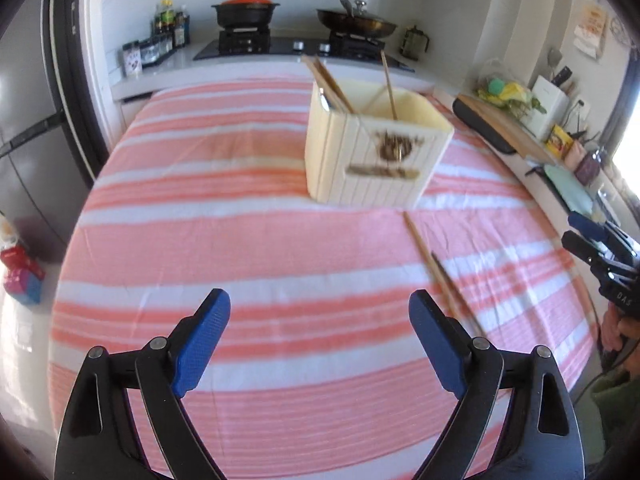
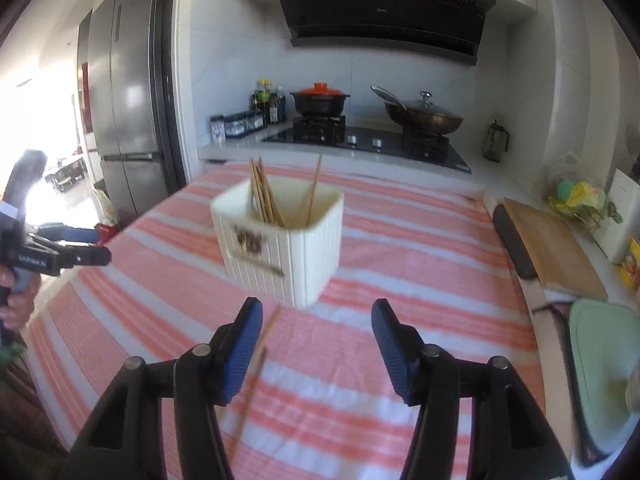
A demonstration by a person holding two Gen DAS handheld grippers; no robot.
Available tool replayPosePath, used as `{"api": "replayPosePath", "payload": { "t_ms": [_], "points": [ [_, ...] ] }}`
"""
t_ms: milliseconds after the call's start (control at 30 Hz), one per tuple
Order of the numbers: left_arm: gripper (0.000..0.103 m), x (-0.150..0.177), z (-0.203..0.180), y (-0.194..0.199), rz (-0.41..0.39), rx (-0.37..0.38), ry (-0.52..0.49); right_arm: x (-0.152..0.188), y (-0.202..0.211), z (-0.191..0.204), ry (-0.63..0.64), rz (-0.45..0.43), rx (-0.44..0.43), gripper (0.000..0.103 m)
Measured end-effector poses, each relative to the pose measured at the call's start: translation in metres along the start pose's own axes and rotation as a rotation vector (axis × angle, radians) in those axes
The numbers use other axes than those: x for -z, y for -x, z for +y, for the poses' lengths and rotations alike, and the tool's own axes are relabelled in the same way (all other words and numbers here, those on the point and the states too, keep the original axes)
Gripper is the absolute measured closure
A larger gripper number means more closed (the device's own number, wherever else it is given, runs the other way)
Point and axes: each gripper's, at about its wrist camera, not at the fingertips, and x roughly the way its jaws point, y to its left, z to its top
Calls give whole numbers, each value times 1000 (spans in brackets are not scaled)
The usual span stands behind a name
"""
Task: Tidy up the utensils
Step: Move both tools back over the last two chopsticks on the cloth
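Wooden chopsticks [image 1: 438, 276] on striped cloth [image 1: 240, 240], blurred

Counted one cream utensil holder [image 1: 372, 152] at centre frame on the one striped cloth [image 1: 240, 248]. Counted two loose chopsticks [image 1: 436, 268] at lower right of the left wrist view. Inside the holder: a bundle of chopsticks [image 2: 264, 196] at its left, number blurred, plus one single stick [image 2: 314, 190] at its right. At top of frame: one orange-lidded pot [image 1: 245, 10], one lidded wok [image 1: 354, 20]. Two grippers noted, left gripper [image 1: 320, 344] and right gripper [image 2: 318, 354].
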Motion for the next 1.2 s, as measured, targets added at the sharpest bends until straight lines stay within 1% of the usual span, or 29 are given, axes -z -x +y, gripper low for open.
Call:
{"api": "replayPosePath", "payload": {
  "t_ms": [67,167,267,333,467,567,633,700,767,933,967,1067,1133,1200],
  "points": [
    [11,27,-5,-20,50,-6,27,37,-4,4,-10,42,33,45],
    [11,53,-12,-40,72,6,69,76,-7,3,-65,82,79,45],
    [11,66,-19,-54,69,-28,58,96,-6,-2,-151,82,65,45],
    [11,70,-23,-54,24,-70,22,104,-10,-3,-158,75,73,45],
    [8,71,-29,-58,16,-96,-6,115,-18,-8,-182,82,104,45],
    [4,71,-28,-59,23,-93,-9,122,-20,-12,-220,81,112,45],
    [2,70,-30,-61,33,-103,-24,122,-17,-13,-237,58,115,45],
    [1,71,-33,-63,42,-121,-43,123,-19,-17,-259,57,114,45],
    [1,73,-32,-62,40,-115,-40,123,-20,-19,-272,57,111,45],
    [1,72,-32,-60,36,-111,-33,123,-15,-10,-230,16,134,45],
    [1,69,-34,-59,35,-102,-25,123,-14,-7,-215,7,139,45],
    [1,55,-47,-53,14,-38,-1,123,-12,-4,-196,-4,147,45],
    [1,43,-62,-49,-6,-6,-9,123,-13,-6,-206,-2,143,45],
    [1,34,-79,-48,-19,14,-42,123,-13,-9,-221,1,137,45]
  ]
}}
